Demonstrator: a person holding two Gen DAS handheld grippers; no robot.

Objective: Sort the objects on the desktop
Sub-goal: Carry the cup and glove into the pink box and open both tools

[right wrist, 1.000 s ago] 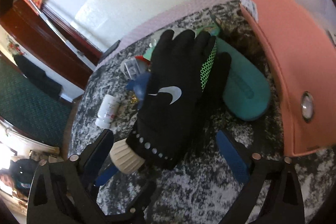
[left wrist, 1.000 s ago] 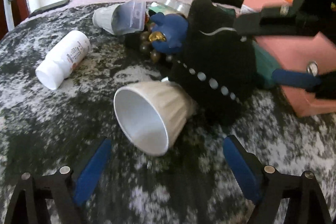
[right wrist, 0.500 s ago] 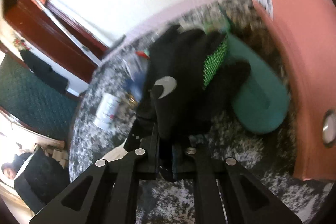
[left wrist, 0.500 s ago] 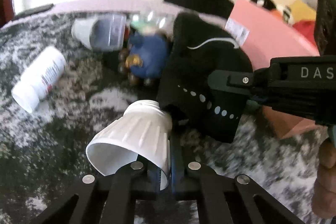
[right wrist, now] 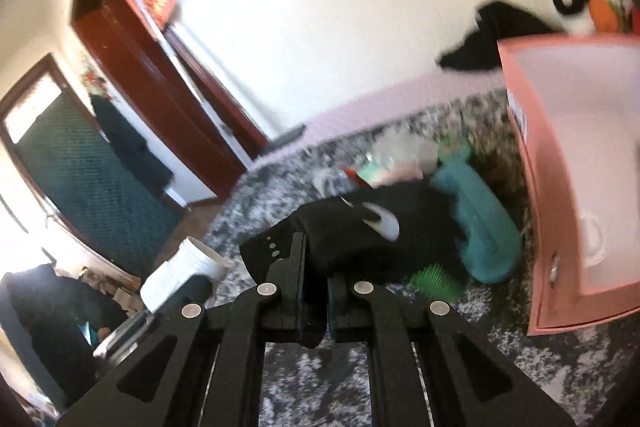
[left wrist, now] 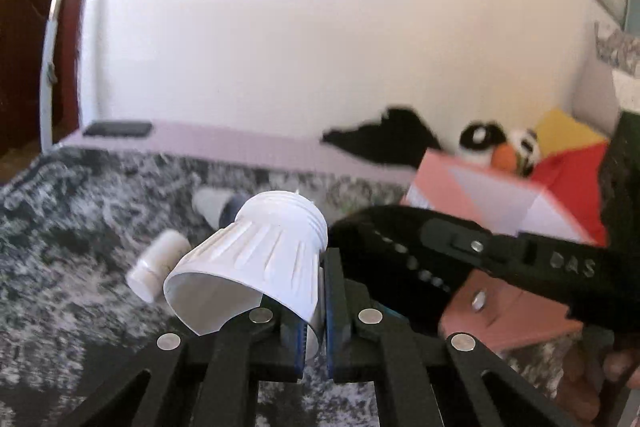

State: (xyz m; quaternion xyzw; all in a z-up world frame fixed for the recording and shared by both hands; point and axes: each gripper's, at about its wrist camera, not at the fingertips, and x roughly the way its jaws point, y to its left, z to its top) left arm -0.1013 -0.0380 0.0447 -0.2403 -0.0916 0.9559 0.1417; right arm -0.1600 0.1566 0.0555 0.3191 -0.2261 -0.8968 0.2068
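Observation:
My left gripper (left wrist: pixel 313 327) is shut on the rim of a white ribbed cup (left wrist: pixel 256 267) and holds it above the grey mottled table (left wrist: pixel 80 227). My right gripper (right wrist: pixel 315 301) is shut on the cuff of a black glove (right wrist: pixel 368 239) with a white swoosh and green mesh, lifted off the table. In the left wrist view the glove (left wrist: pixel 392 259) hangs from the right gripper just right of the cup. The cup also shows at the left of the right wrist view (right wrist: pixel 180 275).
A pink box (right wrist: pixel 576 187) stands open at the right, also in the left wrist view (left wrist: pixel 492 203). A teal case (right wrist: pixel 480 223) lies beside it. A white pill bottle (left wrist: pixel 156 269) and a small cup (left wrist: pixel 212 205) lie on the table. Plush toys (left wrist: pixel 500 143) sit at the back.
Both grippers closed, the left on the white cup and the right on the black glove. Both have since lifted their objects up off the table.

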